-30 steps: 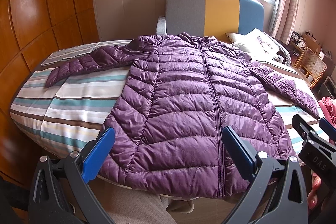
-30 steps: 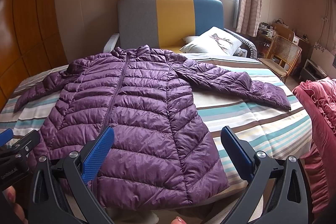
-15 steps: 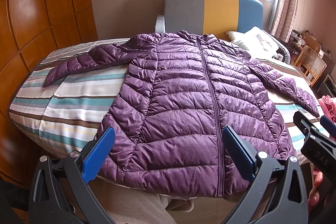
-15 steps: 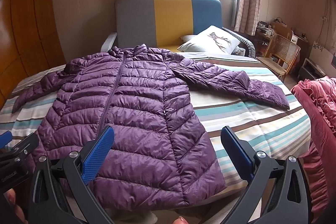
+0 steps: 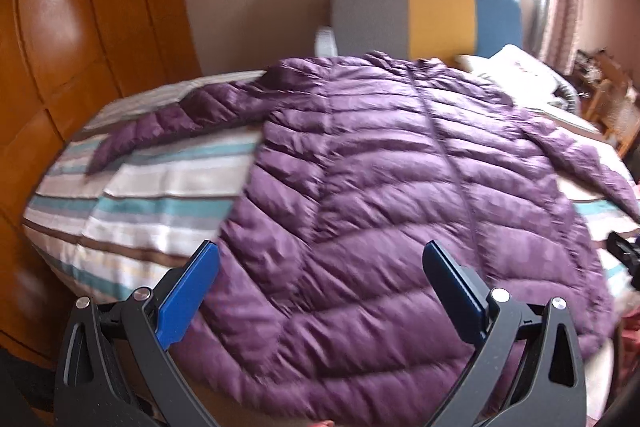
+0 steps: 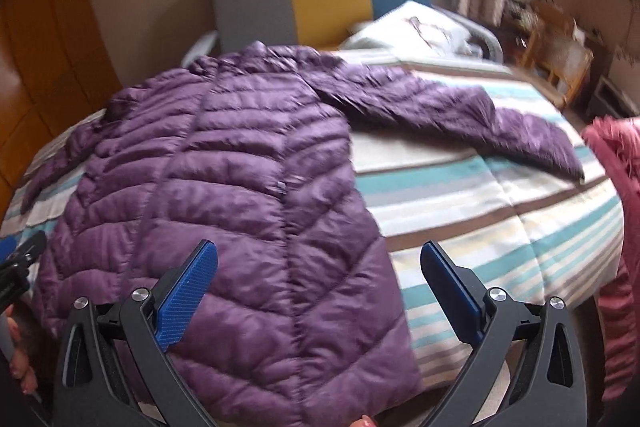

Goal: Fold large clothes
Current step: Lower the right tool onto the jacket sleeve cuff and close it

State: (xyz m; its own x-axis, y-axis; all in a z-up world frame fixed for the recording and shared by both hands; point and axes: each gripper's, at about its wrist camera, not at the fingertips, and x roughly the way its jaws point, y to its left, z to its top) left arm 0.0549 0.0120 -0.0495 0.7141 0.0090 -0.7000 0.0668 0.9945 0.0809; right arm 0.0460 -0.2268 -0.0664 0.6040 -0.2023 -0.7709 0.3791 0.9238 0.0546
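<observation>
Purple puffer jacket (image 5: 400, 195) lies flat, front up & zipped, on a striped bed (image 5: 132, 211), sleeves spread to both sides, hem at the near edge. Your left hand-held gripper (image 5: 320, 291) hovers over the hem w/ jaws spread wide, nothing held; your right hand-held gripper (image 6: 318, 291) hovers the same way, released, over the hem's right corner. Risks: the shell looks slick & puffy, so a shallow pinch may catch only the top layer & slip. Pulling toward you could drag the hem off the bed. Both views are motion-blurred, so aim may suffer.
</observation>
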